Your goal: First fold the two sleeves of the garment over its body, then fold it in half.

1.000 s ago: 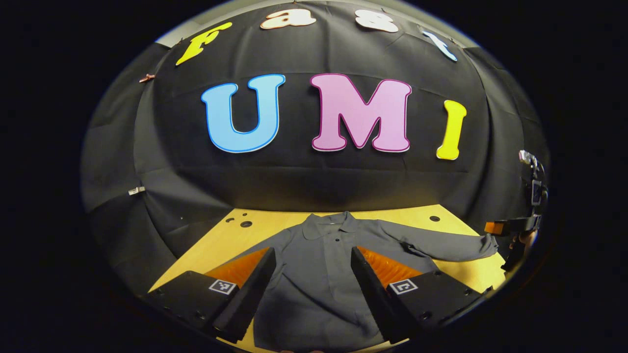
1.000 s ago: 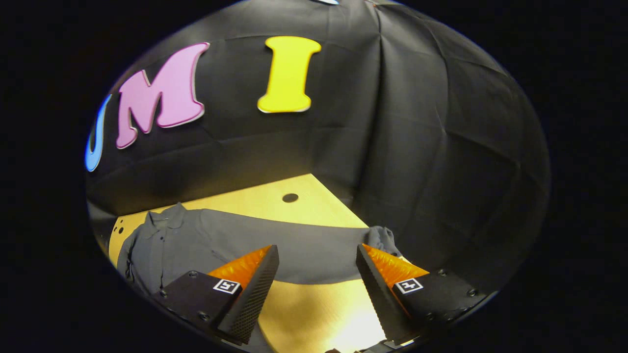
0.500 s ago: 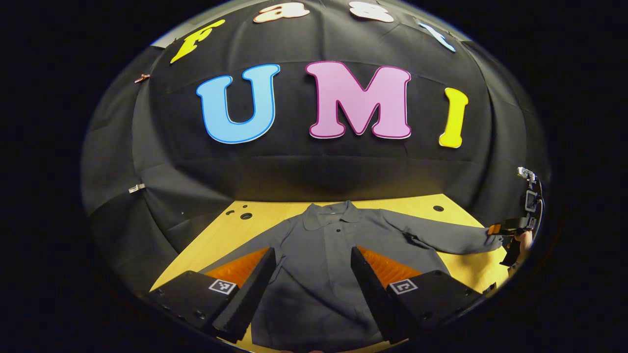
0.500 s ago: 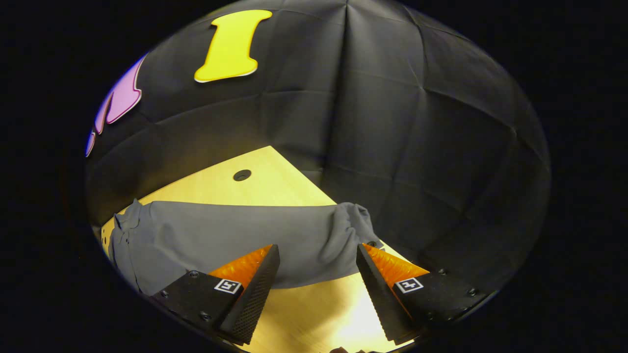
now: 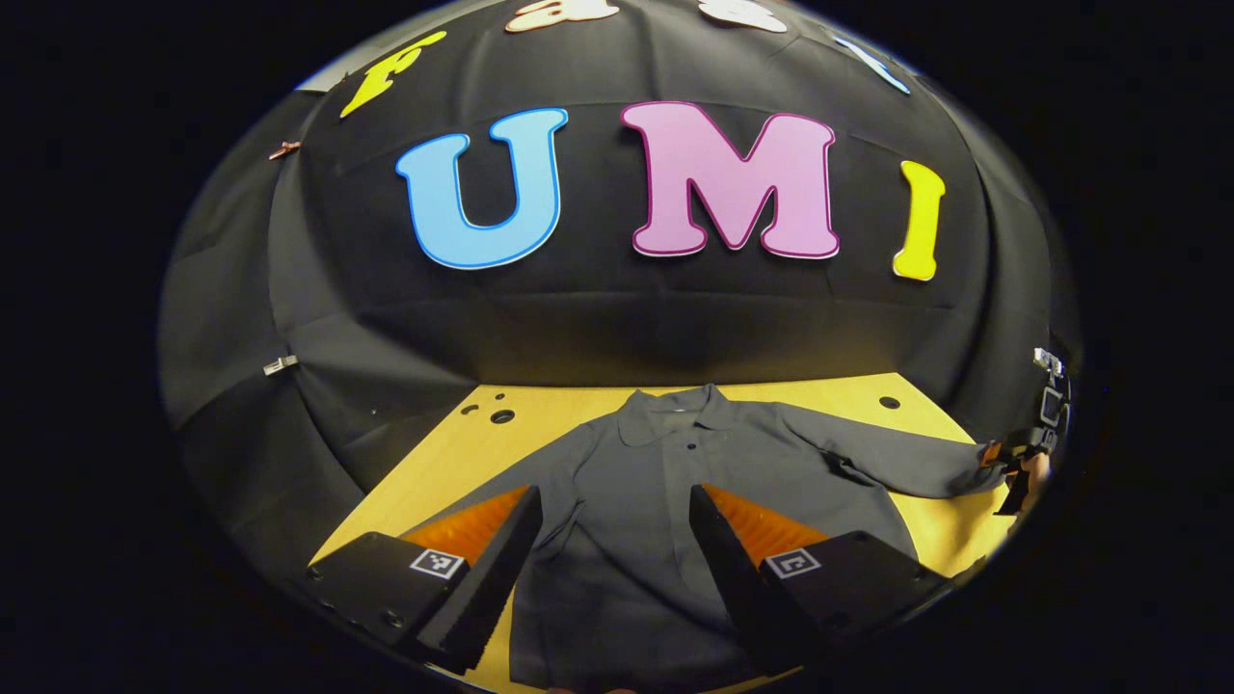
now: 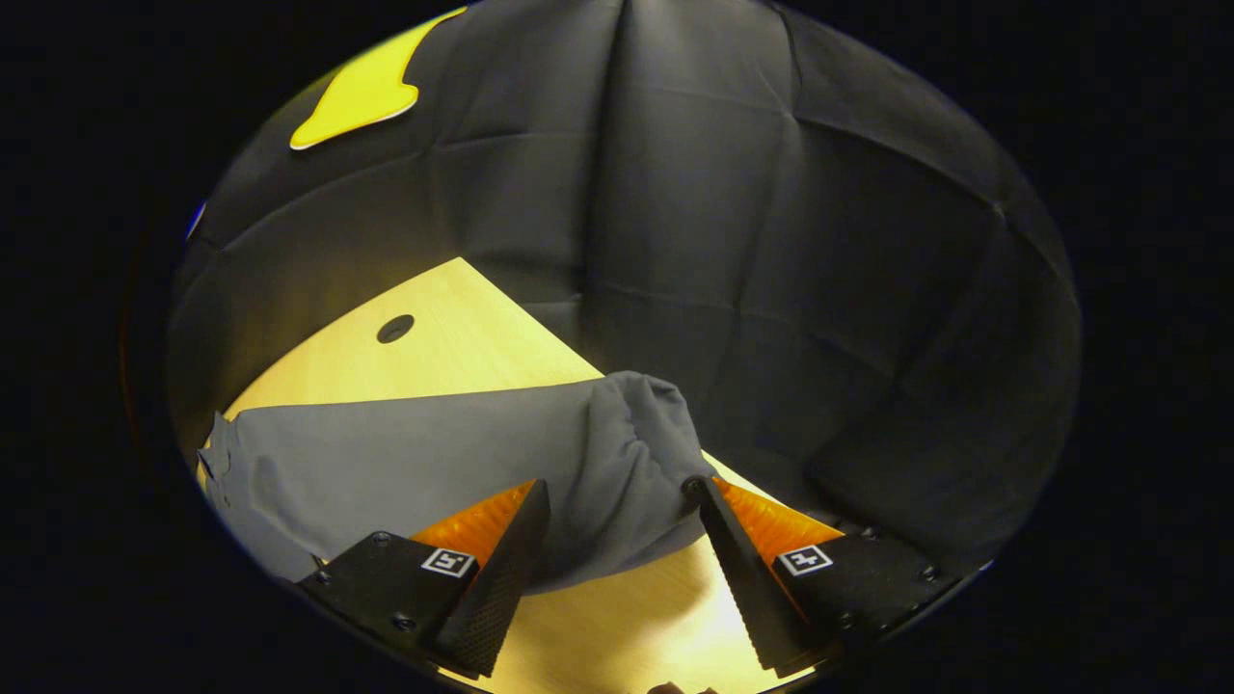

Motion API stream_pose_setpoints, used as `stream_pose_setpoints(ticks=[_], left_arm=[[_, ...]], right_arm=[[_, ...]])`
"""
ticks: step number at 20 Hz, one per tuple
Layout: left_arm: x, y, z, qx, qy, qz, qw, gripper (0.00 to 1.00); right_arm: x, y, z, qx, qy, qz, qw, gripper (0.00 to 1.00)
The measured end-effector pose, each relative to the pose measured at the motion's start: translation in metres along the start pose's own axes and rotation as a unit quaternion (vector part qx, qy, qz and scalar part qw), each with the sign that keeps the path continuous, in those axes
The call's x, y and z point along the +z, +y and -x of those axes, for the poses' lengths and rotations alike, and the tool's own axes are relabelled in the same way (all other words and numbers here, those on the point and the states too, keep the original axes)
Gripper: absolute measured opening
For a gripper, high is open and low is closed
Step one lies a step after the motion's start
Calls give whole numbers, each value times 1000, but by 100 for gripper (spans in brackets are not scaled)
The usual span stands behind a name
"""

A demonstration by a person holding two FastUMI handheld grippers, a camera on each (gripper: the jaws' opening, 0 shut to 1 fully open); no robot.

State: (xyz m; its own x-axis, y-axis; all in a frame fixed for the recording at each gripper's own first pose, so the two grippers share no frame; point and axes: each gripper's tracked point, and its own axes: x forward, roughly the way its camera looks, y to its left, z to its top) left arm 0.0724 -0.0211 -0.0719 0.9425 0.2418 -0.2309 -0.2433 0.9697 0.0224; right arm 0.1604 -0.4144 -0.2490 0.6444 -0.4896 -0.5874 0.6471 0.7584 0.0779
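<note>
Sleeve [image 6: 617,453] cuff now sits between right gripper's [image 6: 617,569] spread jaws.

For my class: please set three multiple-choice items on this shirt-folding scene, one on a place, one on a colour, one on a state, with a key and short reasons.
1. Where is the right gripper?
A. at the collar
B. at the cuff of the outstretched sleeve
C. at the hem

2. What colour is the garment?
A. grey
B. red
C. white

3. How does the sleeve near the right gripper lie?
A. folded over the body
B. rolled into a ball
C. stretched out flat on the table

Key: 1 B, the right gripper view shows the bunched cuff between its open fingers. 2 A, both views show grey cloth. 3 C, the left gripper view shows it reaching sideways from the shoulder, not yet folded.
</note>
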Motion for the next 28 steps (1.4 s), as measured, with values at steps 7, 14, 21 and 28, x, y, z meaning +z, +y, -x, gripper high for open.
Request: stream_pose_setpoints(ticks=[7, 14, 21, 28], left_arm=[[-5, 0, -5, 7, 11, 4, 1000, 97], [-7, 1, -8, 12, 12, 4, 1000, 97], [-5, 12, 0, 29, 8, 15, 999, 97], [-10, 27, 8, 47, 11, 26, 998, 97]], right_arm=[[0, -11, -11, -10, 25, -15, 1000, 97], [5, -9, -6, -1, 19, 6, 1000, 72], [5, 4, -2, 34, 17, 46, 998, 7], [30, 15, 23, 61, -4, 71, 996, 7]])
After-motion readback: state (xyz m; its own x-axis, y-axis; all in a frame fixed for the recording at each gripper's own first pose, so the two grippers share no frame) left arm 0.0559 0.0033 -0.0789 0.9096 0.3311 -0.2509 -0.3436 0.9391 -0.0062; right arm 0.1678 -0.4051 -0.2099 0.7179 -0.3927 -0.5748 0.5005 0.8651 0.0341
